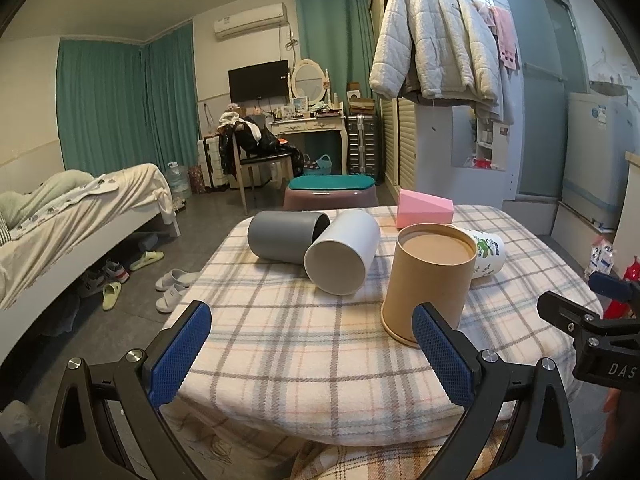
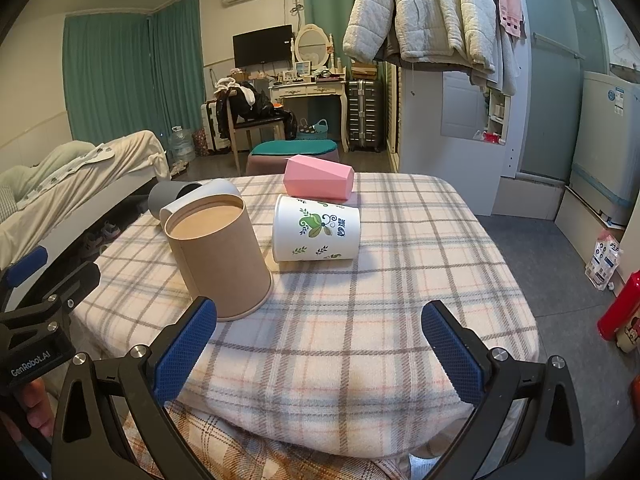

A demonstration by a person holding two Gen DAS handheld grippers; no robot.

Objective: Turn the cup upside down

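Both tongs gape wide, nothing between the blue pads. Left tongs (image 1: 312,328) hover over the near-left part of the desk (image 1: 280,344); right tongs (image 2: 320,332) over the near-right part, w/ the plaid cloth (image 2: 360,320) under both.

Brown cup (image 1: 430,276) stands rim-down on the cloth, flat base up, near the front & approx centre. In left wrist view its lower edge sits behind the right pad (image 1: 442,354) of the left tongs; whether they touch, can't tell. In right wrist view it stands just beyond the left pad (image 2: 186,346) of the right tongs.

Other cups all lie on their sides:
- white cup w/ green leaf print (image 2: 316,229), just right of & behind the brown one, apart from it.
- pink faceted cup (image 2: 320,178), further back, close behind the leaf-print one.
- plain white cup (image 1: 342,252), left of the brown cup, base toward the left cam.
- grey cup (image 1: 284,236), behind-left of the plain white cup, seems to touch it.

Room behind: bed (image 1: 80,208) at left, slippers (image 1: 172,288) on the floor, teal curtains (image 1: 100,104), chair (image 1: 260,152), white jacket (image 1: 436,36) hanging top right. Red bottle-like item (image 2: 618,308) low at right edge of right wrist view.
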